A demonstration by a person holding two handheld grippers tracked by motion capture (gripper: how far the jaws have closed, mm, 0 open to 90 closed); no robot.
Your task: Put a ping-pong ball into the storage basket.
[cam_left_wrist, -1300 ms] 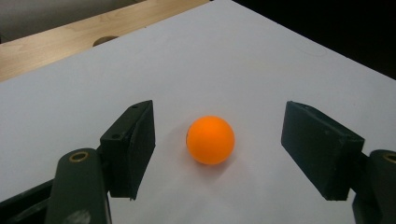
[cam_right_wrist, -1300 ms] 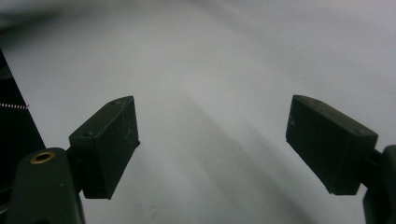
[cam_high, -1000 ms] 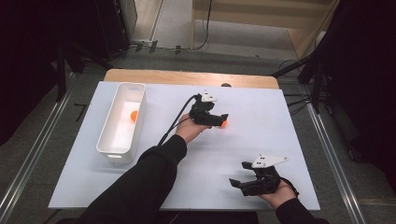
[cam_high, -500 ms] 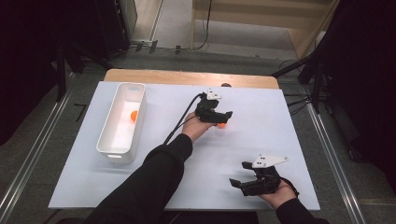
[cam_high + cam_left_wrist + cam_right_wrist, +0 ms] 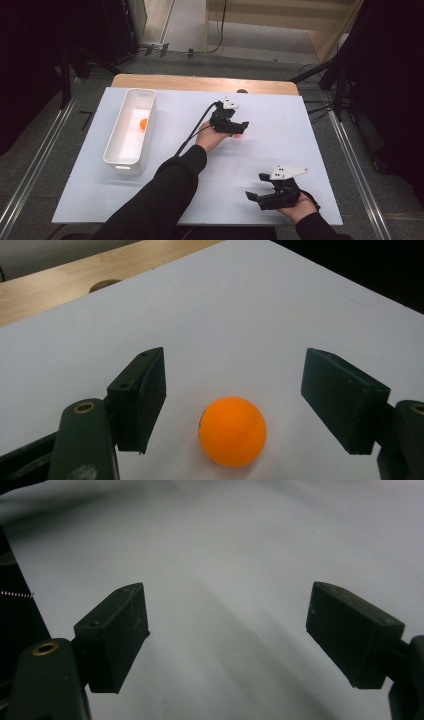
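**Tech A:** White board (image 5: pixel 165 200) covers the wooden table (image 5: pixel 200 82); take it as the reference surface. Where is the left gripper (image 5: pixel 239 131)?

**Tech B:** Near the board's centre, toward its far edge, held in the person's left hand (image 5: pixel 210 140). Its jaws stand wide apart and grip nothing. In the left gripper view, a small round orange plastic ball (image 5: pixel 232 431) rests on the board between the two black jaw pads (image 5: pixel 142 397), clear of both.

**Tech A:** And the right gripper (image 5: pixel 262 196)?

**Tech B:** At the board's near right corner, in the person's right hand (image 5: pixel 300 206). In the right gripper view its jaws are spread wide over bare board (image 5: pixel 225 555), holding nothing.

**Tech A:** Other items?

**Tech B:** A white rectangular plastic bin (image 5: pixel 116 155) sits along the board's left side, long axis running near to far. A second orange ball (image 5: pixel 143 124) lies inside it, toward its far end. A black cable (image 5: pixel 192 131) trails from the left gripper across the board beside the dark sleeve (image 5: pixel 160 200).
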